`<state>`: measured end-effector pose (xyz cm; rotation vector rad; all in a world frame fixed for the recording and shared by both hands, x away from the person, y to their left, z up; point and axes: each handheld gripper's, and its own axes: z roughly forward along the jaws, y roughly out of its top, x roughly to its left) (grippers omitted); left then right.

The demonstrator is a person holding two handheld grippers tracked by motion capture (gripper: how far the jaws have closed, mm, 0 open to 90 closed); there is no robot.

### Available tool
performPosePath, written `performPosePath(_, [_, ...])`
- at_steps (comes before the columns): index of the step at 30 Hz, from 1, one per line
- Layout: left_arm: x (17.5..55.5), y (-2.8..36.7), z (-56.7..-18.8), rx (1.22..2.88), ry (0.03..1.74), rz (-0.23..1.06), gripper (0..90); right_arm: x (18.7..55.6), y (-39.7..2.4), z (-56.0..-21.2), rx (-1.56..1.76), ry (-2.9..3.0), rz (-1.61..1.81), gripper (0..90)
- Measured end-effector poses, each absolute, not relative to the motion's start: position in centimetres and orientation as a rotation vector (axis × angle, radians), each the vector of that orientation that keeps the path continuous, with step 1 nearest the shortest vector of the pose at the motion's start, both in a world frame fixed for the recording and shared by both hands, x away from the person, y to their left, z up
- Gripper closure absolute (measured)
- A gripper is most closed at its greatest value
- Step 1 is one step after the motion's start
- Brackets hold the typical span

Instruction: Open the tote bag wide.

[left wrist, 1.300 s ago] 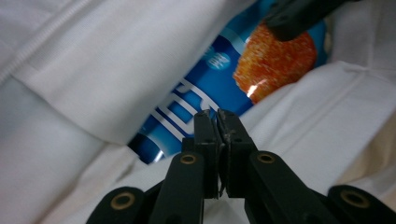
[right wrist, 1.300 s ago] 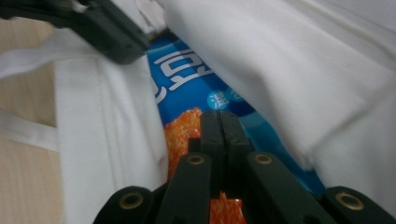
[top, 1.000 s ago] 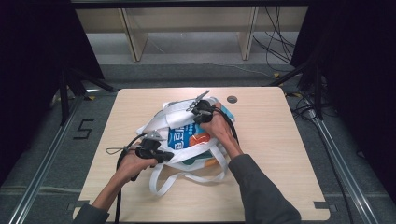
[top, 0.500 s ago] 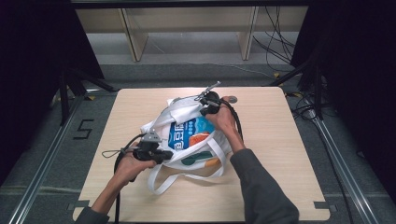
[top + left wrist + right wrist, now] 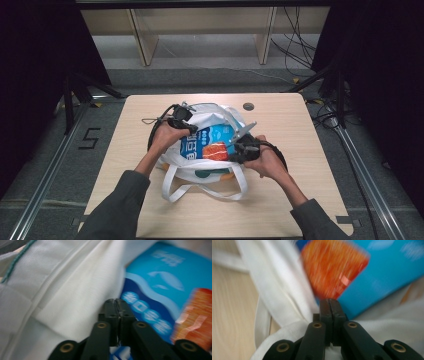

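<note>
Fingers of both grippers were pressed together on white fabric: left gripper (image 5: 181, 118) at the bag's (image 5: 200, 172) far-left rim, right gripper (image 5: 239, 150) at its right edge. Bag lay mid-worktop (image 5: 310, 200) w/ a blue-and-orange packet (image 5: 207, 142) inside, handles toward the person.

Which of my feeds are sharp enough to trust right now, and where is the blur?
High view: evenly lit and fairly sharp on the table, white bag and both hands, dark surroundings. Left gripper view: blue packet smeared by motion, bag weave clearer at left. Right gripper view: orange print heavily streaked; the jaws themselves stay crisp in both gripper views.
</note>
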<state>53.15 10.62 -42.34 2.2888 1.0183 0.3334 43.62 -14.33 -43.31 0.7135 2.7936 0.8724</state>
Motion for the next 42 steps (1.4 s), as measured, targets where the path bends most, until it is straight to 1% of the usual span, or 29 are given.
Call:
performPosePath(1, [54.3,10.8,-43.3,2.25,1.089,0.309,89.4,42.5,-15.1,-44.8,0.736,2.829,0.847,90.0])
performPosePath(6, [54.7,11.1,-43.3,2.208,1.125,0.28,89.4,41.7,-15.7,-47.7,0.752,2.792,0.91,90.0])
performPosePath(8, [54.1,10.8,-43.0,2.222,1.11,0.332,88.8,41.6,-15.6,-46.7,0.787,2.79,0.925,90.0])
performPosePath(9, [53.1,10.8,-42.5,2.204,1.055,0.325,87.9,41.8,-15.8,-45.9,0.753,2.774,0.977,90.0])
performPosePath(11, [52.6,10.9,-42.2,2.191,1.035,0.32,87.0,41.8,-16.0,-45.0,0.746,2.74,1.042,90.0])
performPosePath(12, [51.9,11.2,-41.7,2.179,1.006,0.327,87.0,41.7,-16.0,-44.0,0.77,2.716,1.078,90.0])
performPosePath(13, [51.2,11.8,-41.0,2.156,0.984,0.327,85.9,42.6,-16.1,-41.7,0.74,2.637,1.111,90.0])
performPosePath(14, [51.2,11.8,-41.0,2.156,0.984,0.327,85.6,42.6,-16.1,-41.7,0.74,2.637,1.111,90.0])
performPosePath(15, [50.6,12.8,-40.1,2.132,0.977,0.347,85.5,44.0,-15.6,-40.1,0.742,2.571,1.131,90.0])
performPosePath(16, [50.6,12.8,-40.1,2.132,0.977,0.347,85.4,44.0,-15.6,-40.1,0.742,2.571,1.131,90.0])
performPosePath(17, [50.2,13.7,-39.7,2.122,0.982,0.373,85.1,45.9,-14.6,-39.3,0.757,2.537,1.111,90.0])
performPosePath(19, [50.1,14.4,-39.6,2.136,0.995,0.405,84.9,46.7,-14.1,-39.3,0.756,2.511,1.09,90.0])
performPosePath(20, [50.1,15.1,-39.6,2.151,0.999,0.436,84.8,49.3,-12.8,-39.6,0.808,2.51,0.988,90.0])
performPosePath(21, [50.0,15.5,-39.7,2.155,1.012,0.458,84.8,49.3,-12.8,-39.6,0.808,2.51,0.988,90.0])
performPosePath(22, [50.1,16.3,-40.1,2.164,1.027,0.482,84.7,50.2,-12.5,-39.9,0.812,2.497,0.964,90.0])
performPosePath(23, [50.5,17.5,-41.3,2.218,1.046,0.529,85.8,52.9,-12.1,-41.0,0.889,2.488,0.915,90.0])
performPosePath(24, [50.5,17.5,-41.3,2.218,1.046,0.529,86.3,52.9,-12.1,-41.0,0.889,2.488,0.915,90.0])
performPosePath(25, [50.8,18.4,-42.9,2.199,1.105,0.489,87.4,54.9,-12.7,-41.9,1.004,2.472,0.904,90.0])
performPosePath(28, [51.2,18.8,-44.1,2.178,1.127,0.468,89.2,56.6,-13.7,-43.5,1.102,2.472,0.917,90.0])
performPosePath(29, [51.2,18.8,-44.1,2.178,1.127,0.468,89.2,56.6,-13.7,-43.5,1.102,2.472,0.917,90.0])
performPosePath(30, [51.3,18.4,-44.2,2.201,1.106,0.516,89.2,56.9,-13.9,-44.1,1.095,2.471,0.916,90.0])
performPosePath(31, [51.3,18.1,-44.2,2.23,1.094,0.544,89.2,57.2,-13.7,-45.3,1.108,2.489,0.797,90.0])
performPosePath(32, [51.4,18.0,-44.2,2.233,1.083,0.559,89.2,57.2,-13.7,-45.3,1.108,2.489,0.797,90.0])
performPosePath(34, [51.2,18.0,-43.8,2.215,1.109,0.517,89.1,57.2,-13.4,-46.4,1.167,2.488,0.803,90.0])
performPosePath(36, [50.9,18.2,-43.5,2.191,1.107,0.496,87.6,56.9,-13.5,-46.0,1.187,2.485,0.798,90.0])
performPosePath(37, [50.3,18.5,-42.9,2.141,1.09,0.45,86.8,56.4,-14.1,-44.4,1.096,2.468,0.86,90.0])
performPosePath(40, [49.4,18.6,-42.2,2.117,1.06,0.426,86.3,55.7,-14.6,-42.9,1.095,2.435,0.931,90.0])
performPosePath(41, [48.4,18.4,-41.8,2.103,1.025,0.406,86.0,54.3,-14.7,-41.1,1.066,2.455,1.001,90.0])
performPosePath(42, [48.0,18.2,-41.7,2.107,1.001,0.393,85.8,53.8,-14.7,-40.7,1.027,2.459,1.021,90.0])
